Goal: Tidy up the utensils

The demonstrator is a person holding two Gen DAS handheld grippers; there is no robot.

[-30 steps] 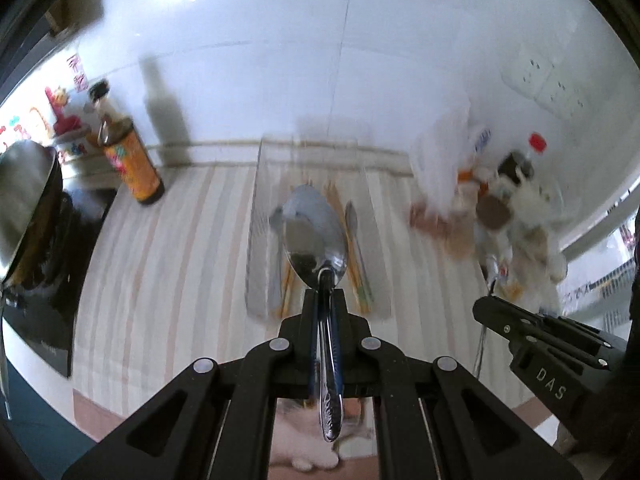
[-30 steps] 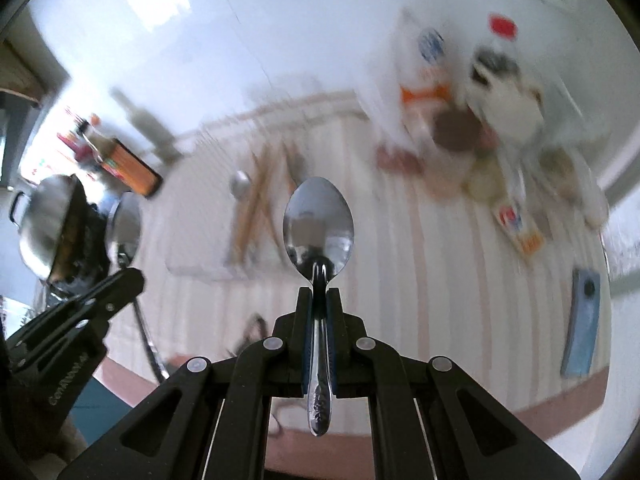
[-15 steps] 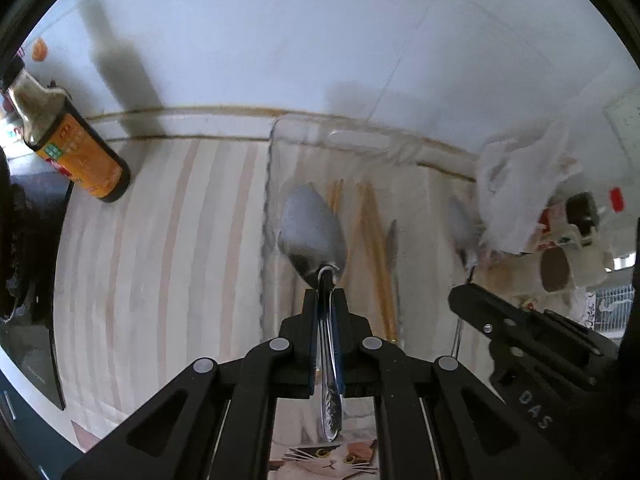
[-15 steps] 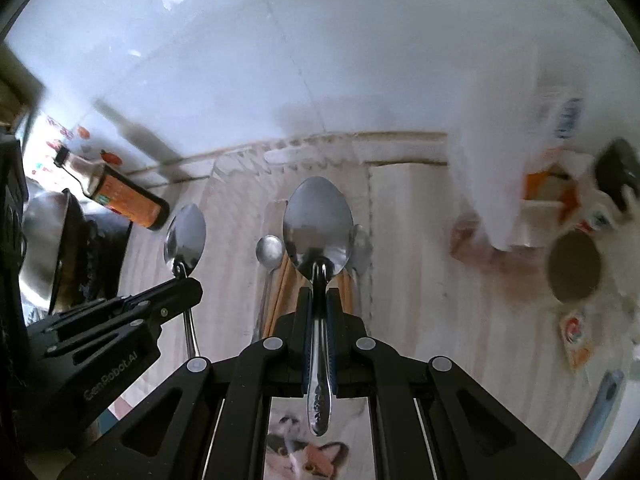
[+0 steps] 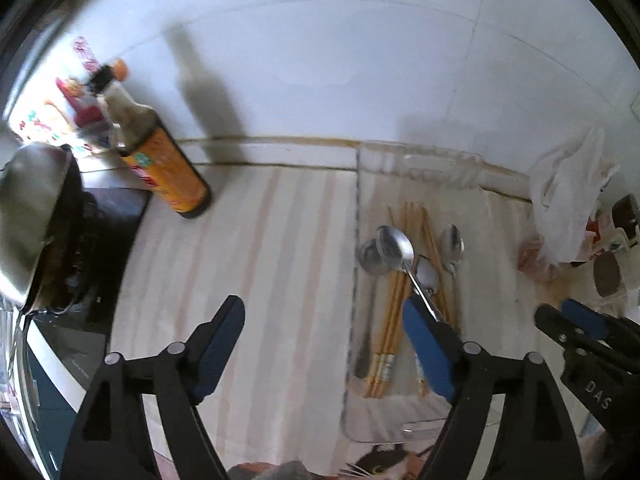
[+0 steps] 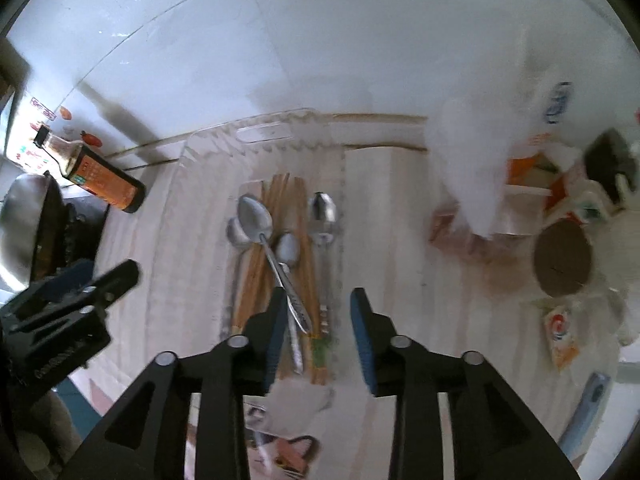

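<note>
A clear plastic tray (image 6: 264, 136) lies on the striped counter and holds wooden chopsticks (image 6: 256, 272) and several steel spoons. One large spoon (image 6: 256, 216) lies diagonally across the chopsticks; it also shows in the left wrist view (image 5: 394, 246). A smaller spoon (image 6: 288, 250) lies beside it and another spoon (image 6: 324, 212) to the right. My right gripper (image 6: 320, 312) is open and empty just above the tray's near end. My left gripper (image 5: 320, 320) is open wide and empty, left of the tray (image 5: 356, 240).
A sauce bottle (image 5: 160, 164) stands at the back left next to a steel pot (image 5: 28, 216) on a black stove. White plastic bags (image 6: 480, 152), packets and a brown lid (image 6: 564, 264) crowd the right side. A blue object (image 6: 588, 408) lies at the front right.
Both grippers opened and let go of their spoons, which now lie in the tray. The left gripper has shifted left of the tray.
</note>
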